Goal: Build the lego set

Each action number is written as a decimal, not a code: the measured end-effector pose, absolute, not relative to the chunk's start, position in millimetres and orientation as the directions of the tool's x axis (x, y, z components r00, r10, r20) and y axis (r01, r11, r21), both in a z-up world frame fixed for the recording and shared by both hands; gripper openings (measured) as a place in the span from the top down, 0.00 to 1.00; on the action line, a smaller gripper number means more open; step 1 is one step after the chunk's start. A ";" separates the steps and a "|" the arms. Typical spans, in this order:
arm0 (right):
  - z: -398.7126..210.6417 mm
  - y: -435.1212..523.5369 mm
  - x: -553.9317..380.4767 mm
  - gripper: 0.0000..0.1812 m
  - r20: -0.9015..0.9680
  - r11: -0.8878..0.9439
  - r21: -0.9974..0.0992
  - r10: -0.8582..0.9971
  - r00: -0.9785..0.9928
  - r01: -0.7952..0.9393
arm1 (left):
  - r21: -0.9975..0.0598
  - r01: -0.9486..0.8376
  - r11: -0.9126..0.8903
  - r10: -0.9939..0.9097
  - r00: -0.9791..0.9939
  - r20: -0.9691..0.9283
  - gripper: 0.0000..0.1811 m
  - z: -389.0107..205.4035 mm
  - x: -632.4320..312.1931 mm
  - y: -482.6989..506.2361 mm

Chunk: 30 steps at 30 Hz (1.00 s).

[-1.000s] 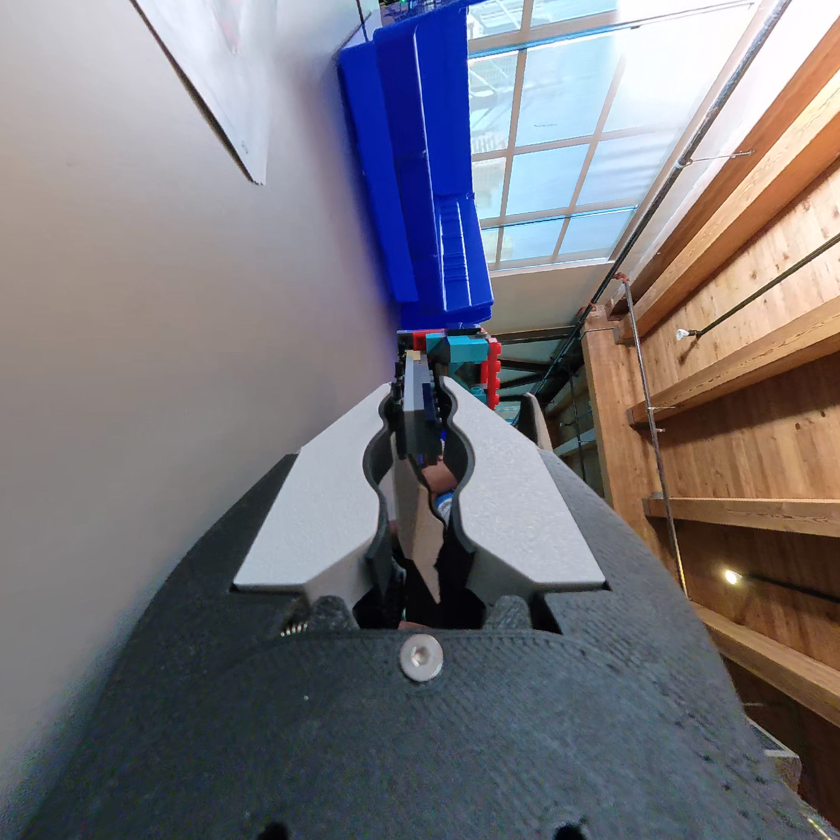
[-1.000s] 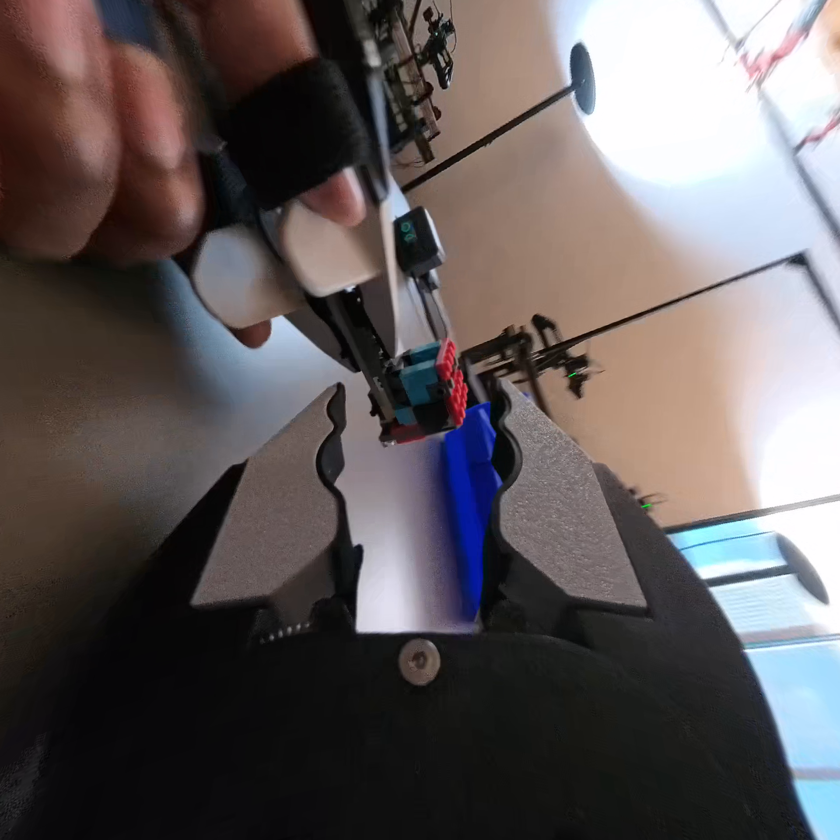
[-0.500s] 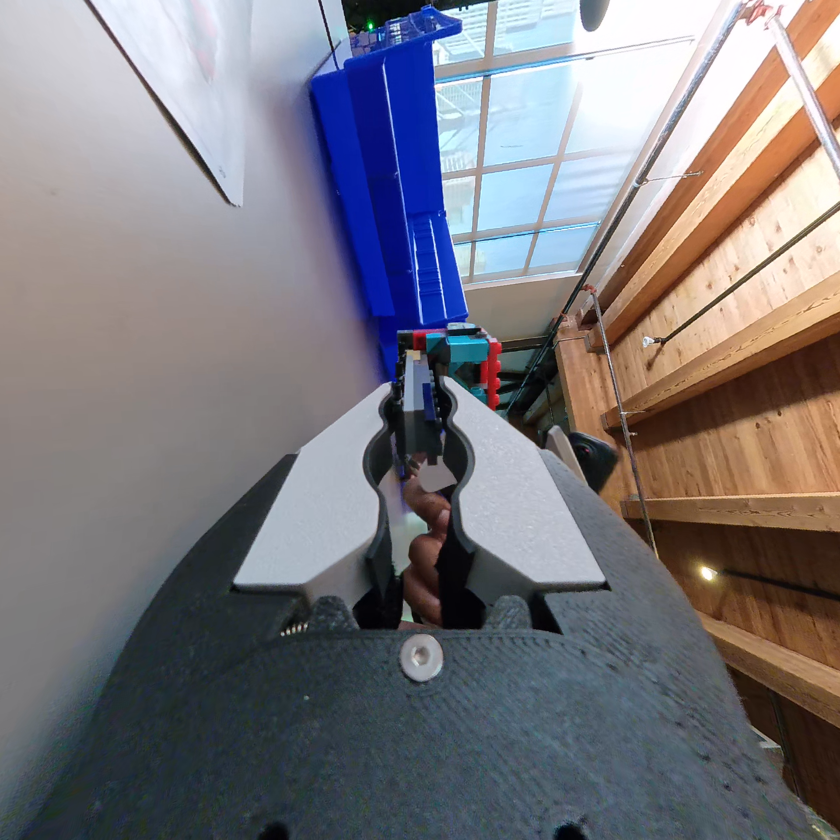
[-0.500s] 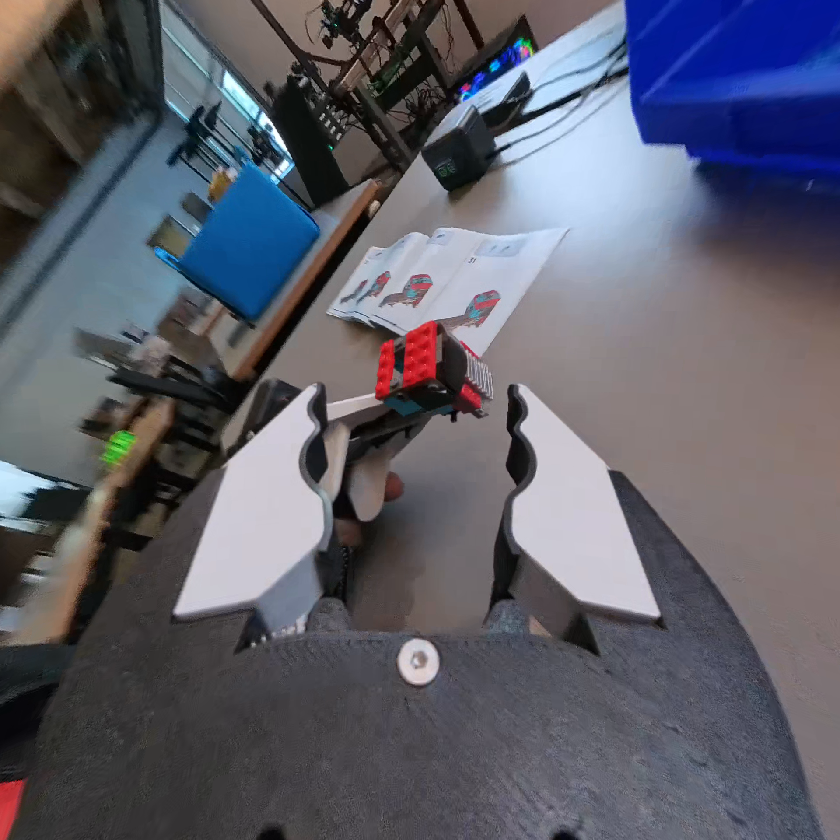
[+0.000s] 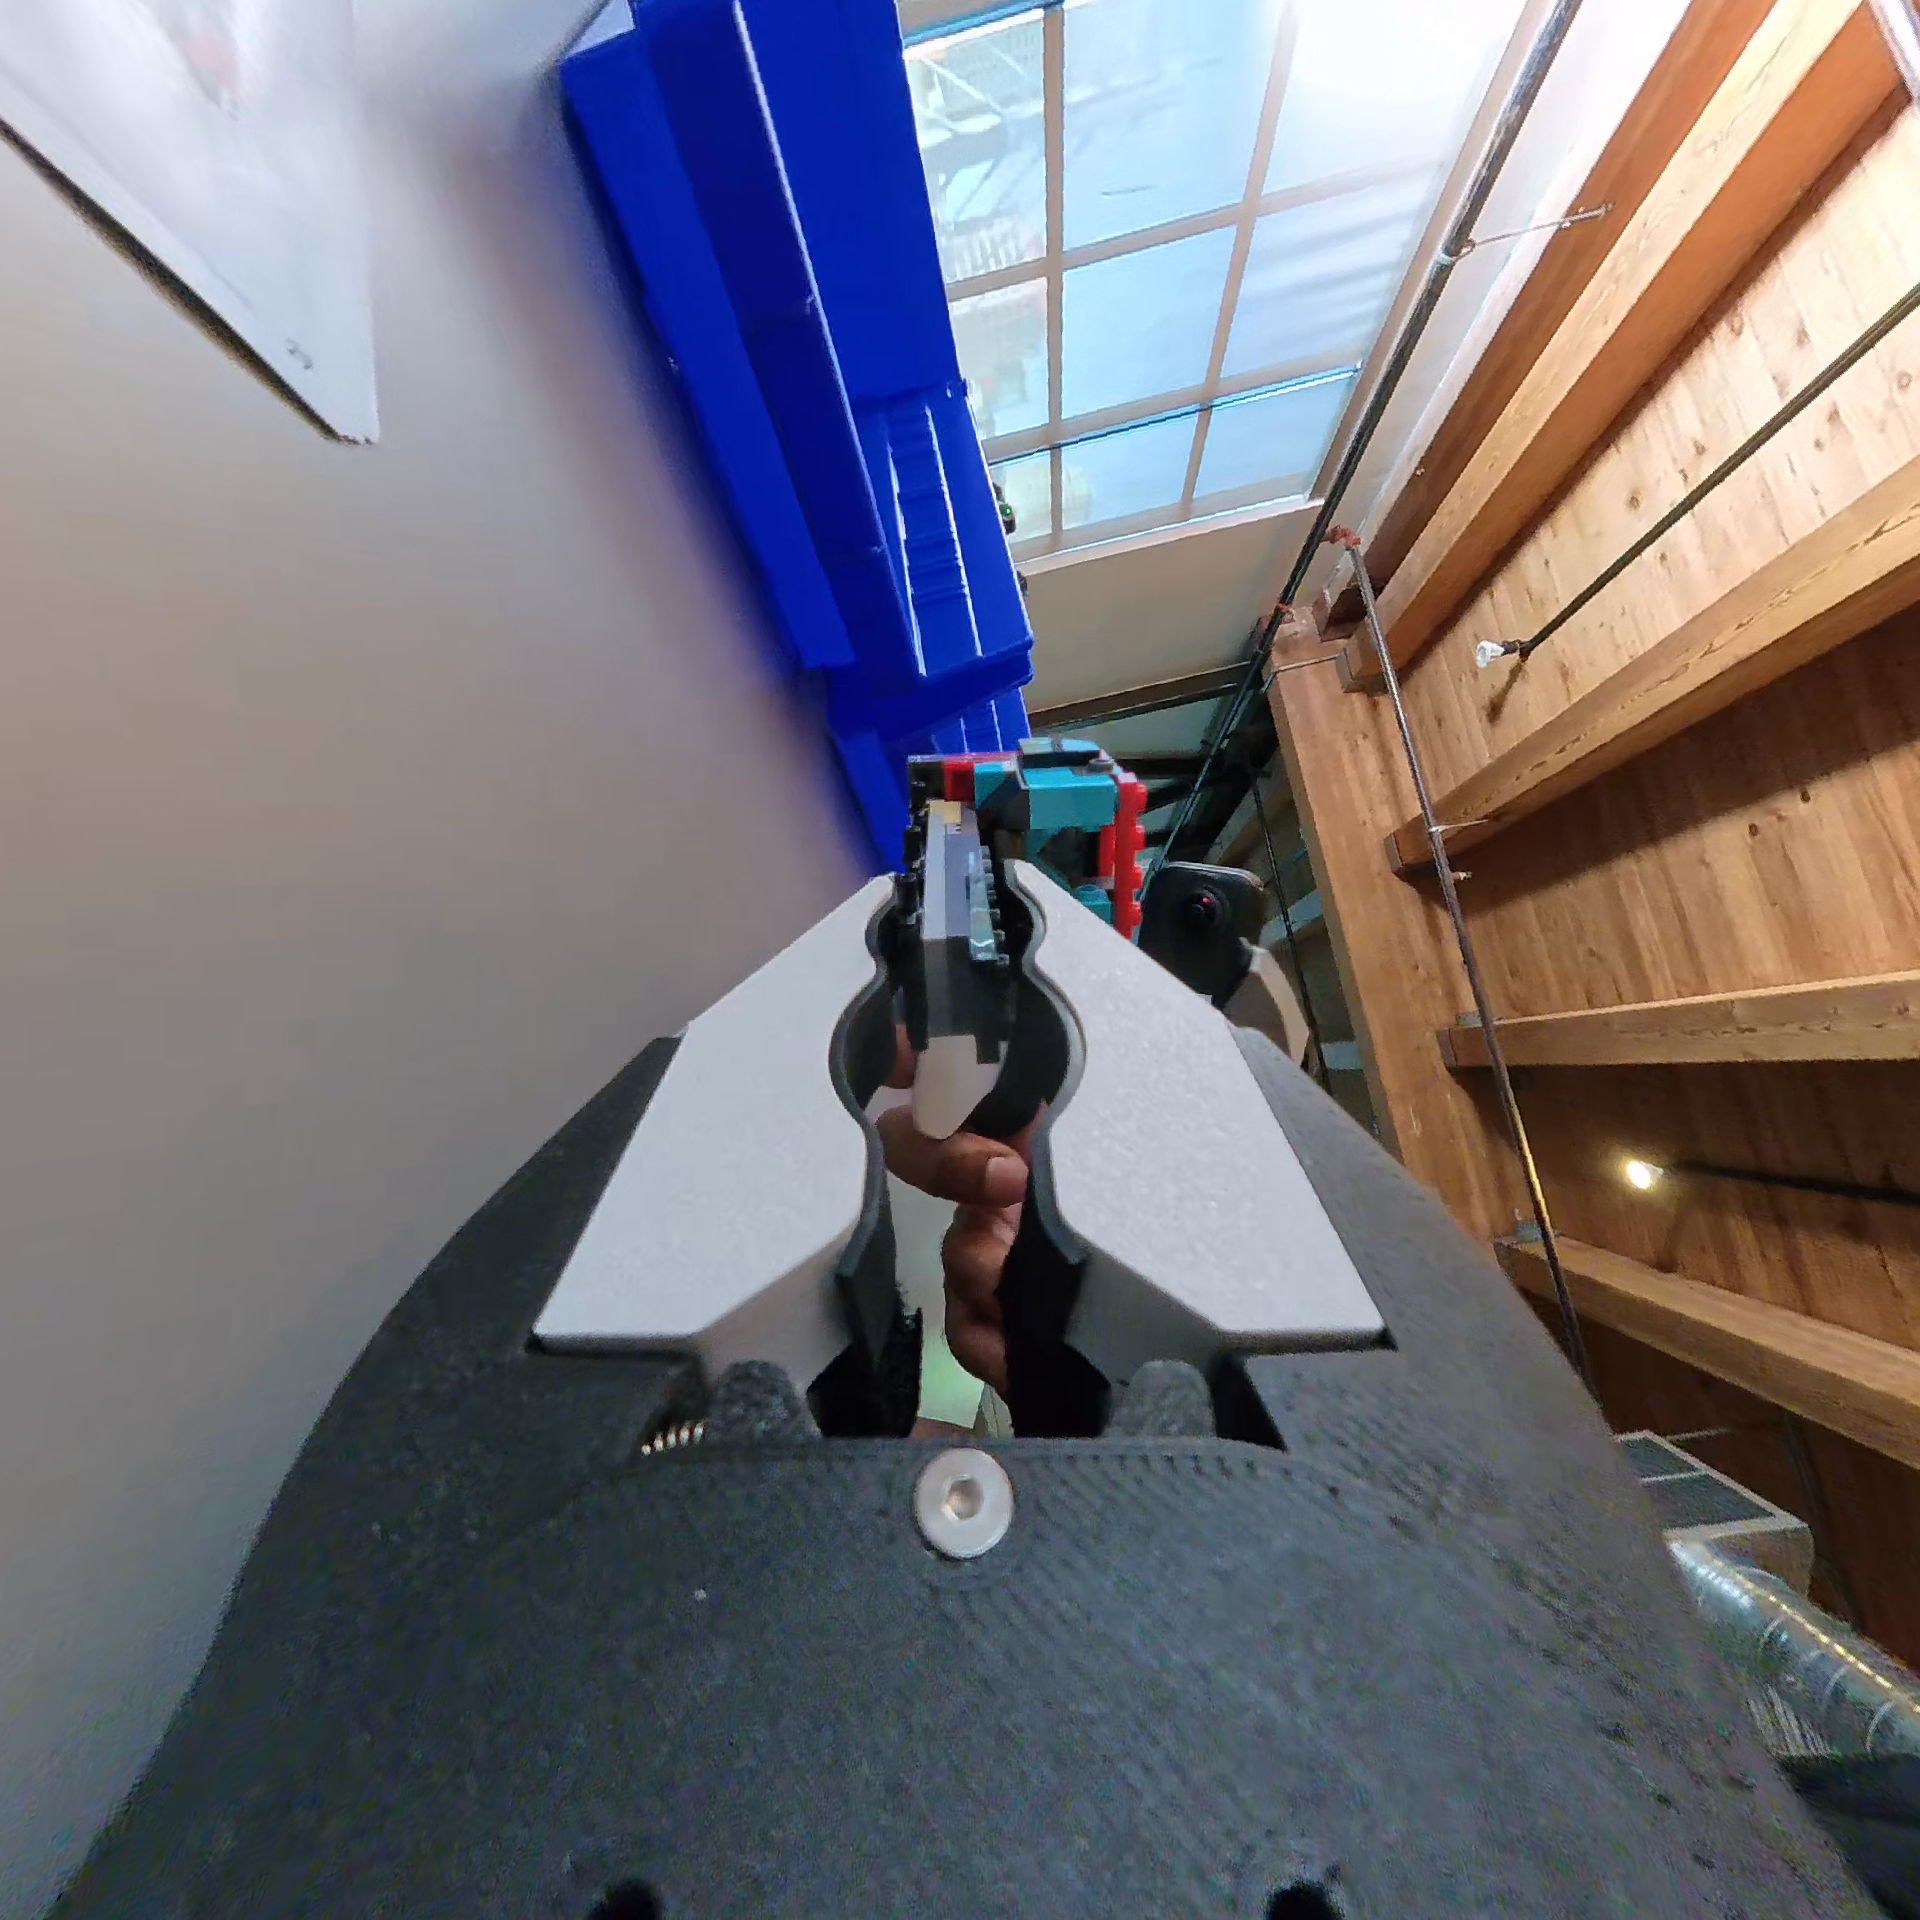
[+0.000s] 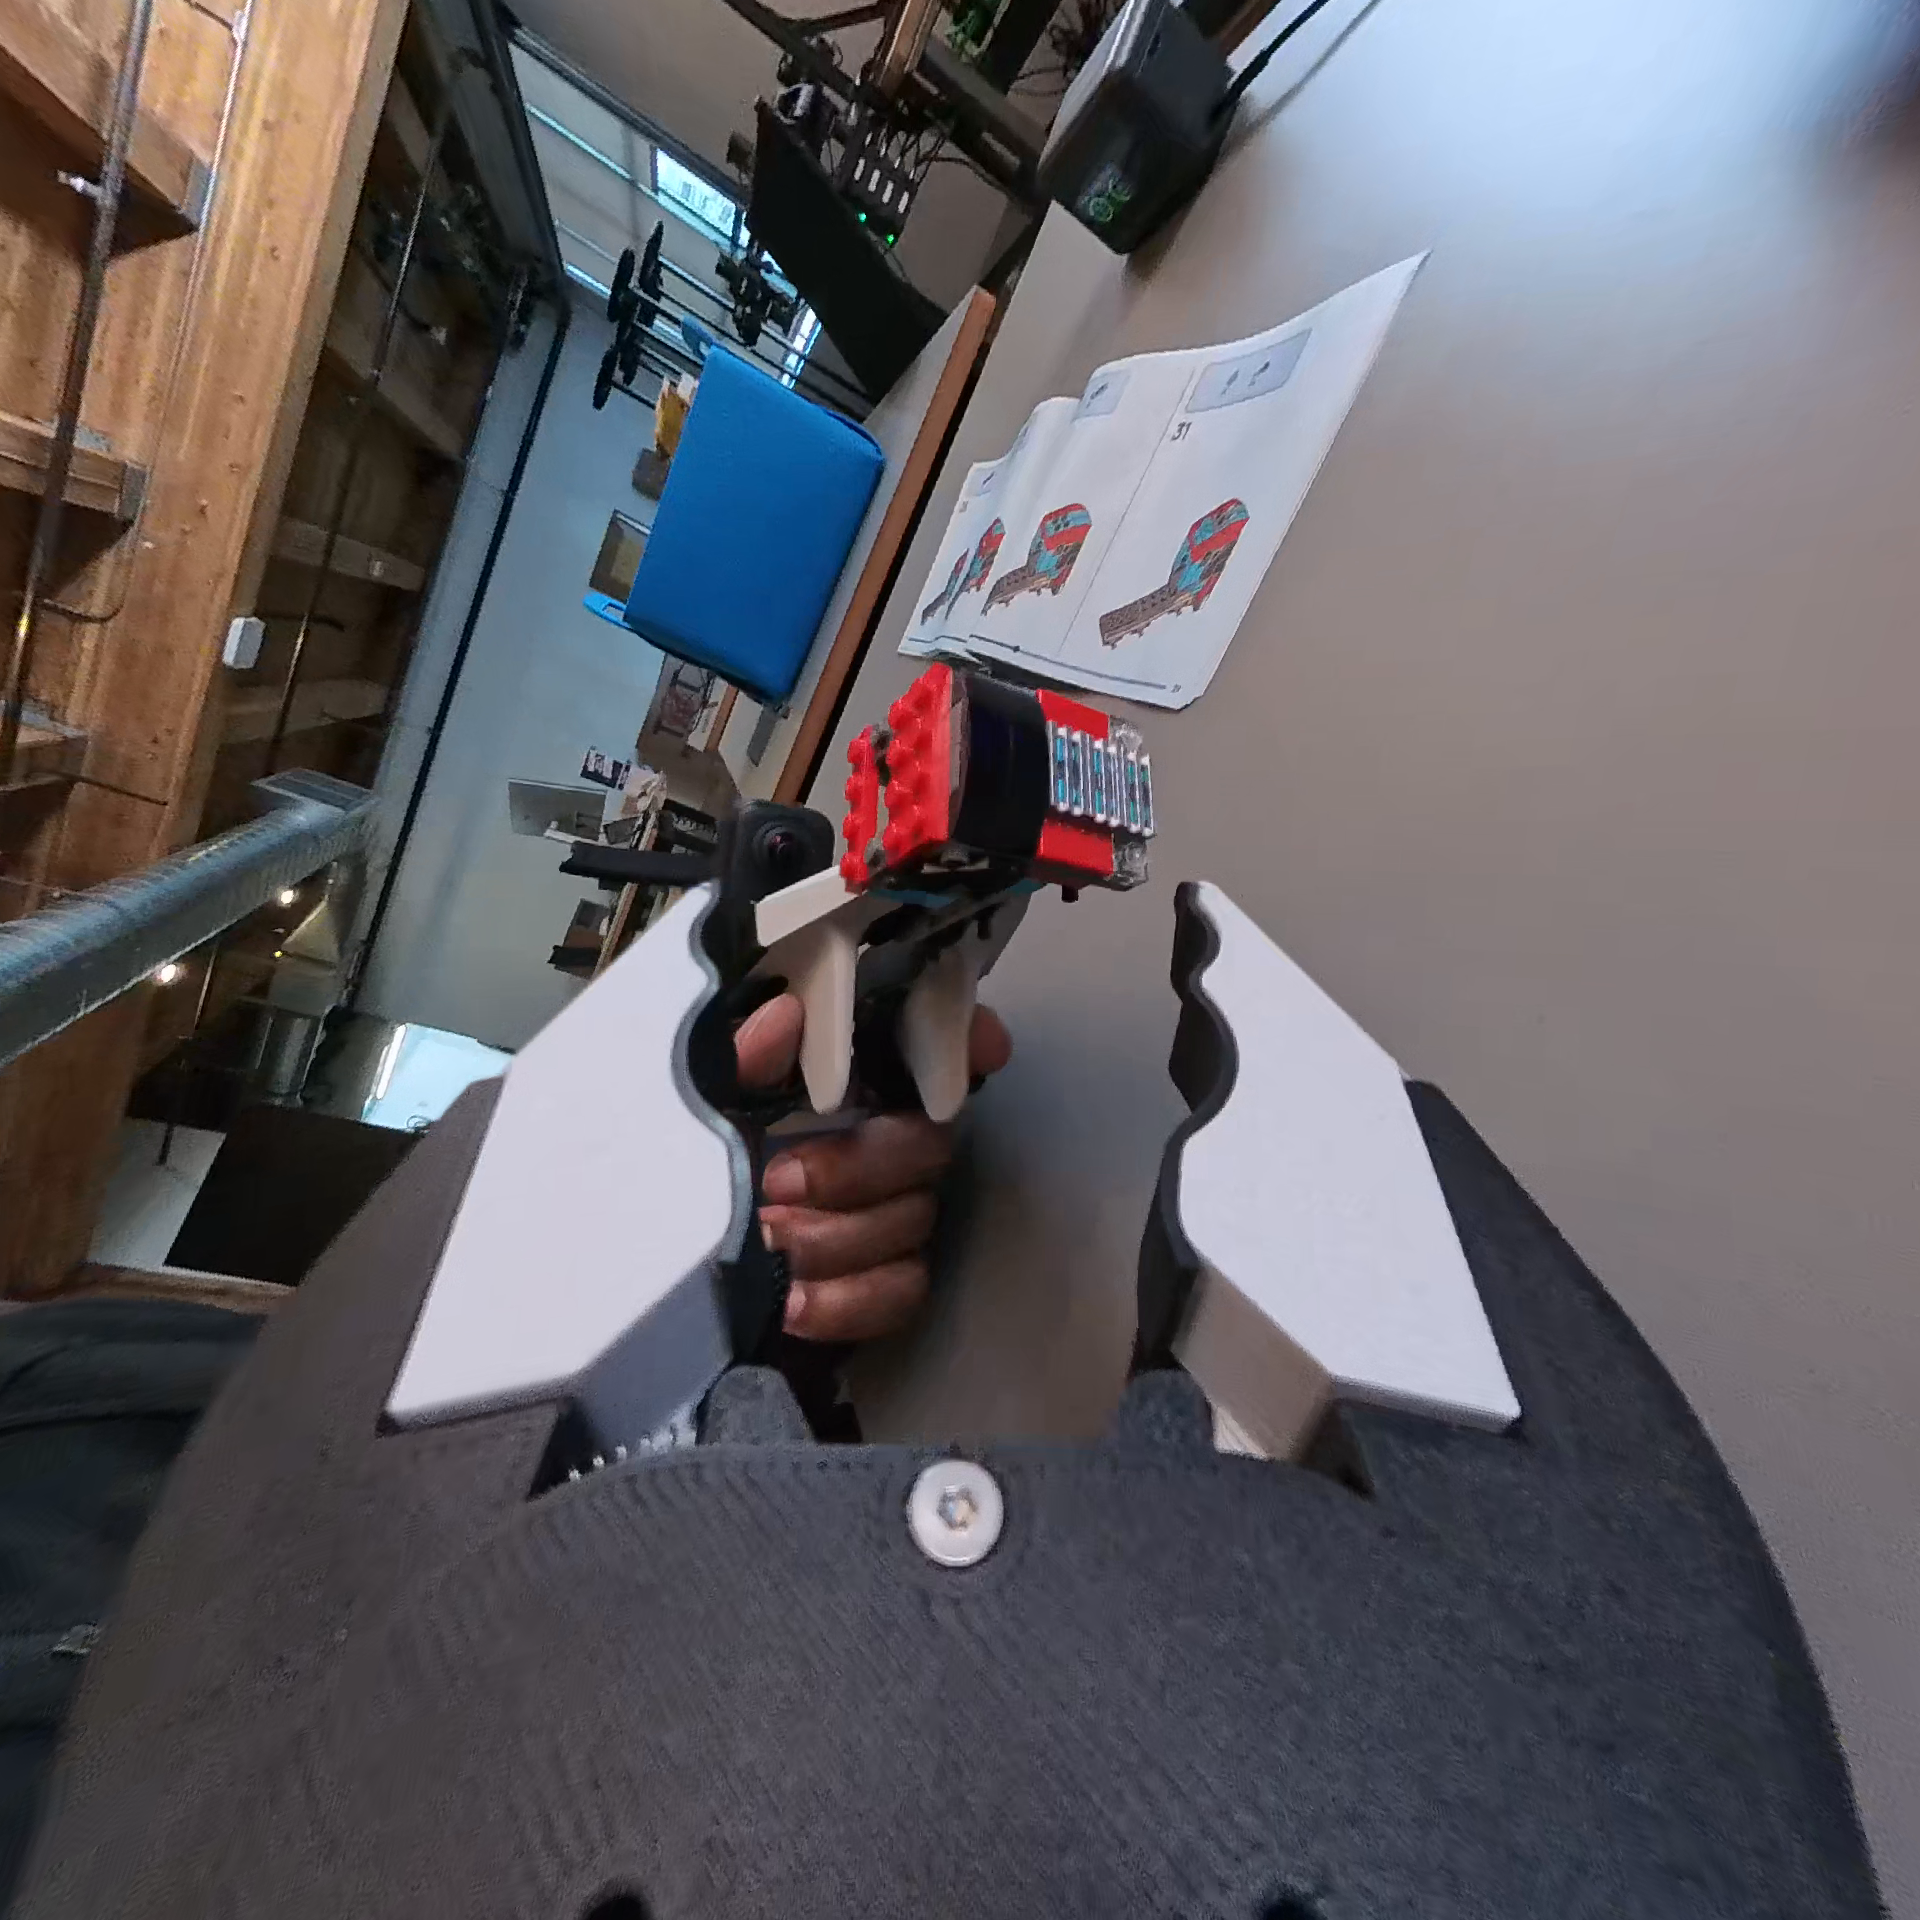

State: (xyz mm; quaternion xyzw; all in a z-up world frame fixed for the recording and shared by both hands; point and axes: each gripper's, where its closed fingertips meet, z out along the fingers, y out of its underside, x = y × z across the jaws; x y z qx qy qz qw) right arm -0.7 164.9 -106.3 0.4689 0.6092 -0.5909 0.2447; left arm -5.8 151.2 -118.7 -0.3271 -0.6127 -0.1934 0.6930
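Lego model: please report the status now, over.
Left gripper shut on red-and-teal lego model. Right gripper open, empty, facing it. White instruction booklet lies beyond; nothing between.

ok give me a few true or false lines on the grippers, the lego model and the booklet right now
1. The left gripper is shut on the lego model. True.
2. The right gripper holds a brick. False: its jaws stand wide apart with nothing between them.
3. The booklet lies open on the table. True.
4. The model rests on the table. False: it is held up in the air, clear of the surface.
5. The model's studded end is yellow. False: those studs are red.
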 end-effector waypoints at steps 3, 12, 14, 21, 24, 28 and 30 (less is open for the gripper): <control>-107.0 165.0 2.4 0.53 -0.848 -0.112 -0.495 0.278 -0.451 0.862 | -0.224 0.686 0.692 0.129 0.188 0.974 0.92 -117.2 -4.0 154.8; -104.8 170.4 16.6 0.53 -0.843 0.012 -0.497 0.231 -0.486 0.868 | -0.291 0.739 0.607 0.138 0.262 0.955 0.92 -107.2 4.9 162.6; -103.2 172.7 17.6 0.54 -0.852 0.010 -0.487 0.215 -0.477 0.874 | -0.291 0.755 0.588 0.134 0.263 0.955 0.91 -107.6 7.0 164.5; -106.0 176.4 21.3 0.55 -0.871 0.005 -0.460 0.193 -0.452 0.888 | -0.305 0.779 0.548 0.149 0.268 0.952 0.92 -110.2 11.4 168.6; -106.1 177.0 20.8 0.56 -0.874 -0.001 -0.457 0.189 -0.448 0.890 | -0.316 0.780 0.540 0.158 0.276 0.948 0.92 -109.8 12.3 169.6; -105.3 178.4 19.5 0.60 -0.877 -0.010 -0.455 0.180 -0.446 0.890 | -0.330 0.778 0.534 0.167 0.286 0.944 0.92 -109.0 13.0 170.3; -105.1 178.6 19.3 0.61 -0.878 -0.011 -0.453 0.175 -0.445 0.891 | -0.334 0.778 0.532 0.169 0.288 0.942 0.92 -108.6 13.2 170.4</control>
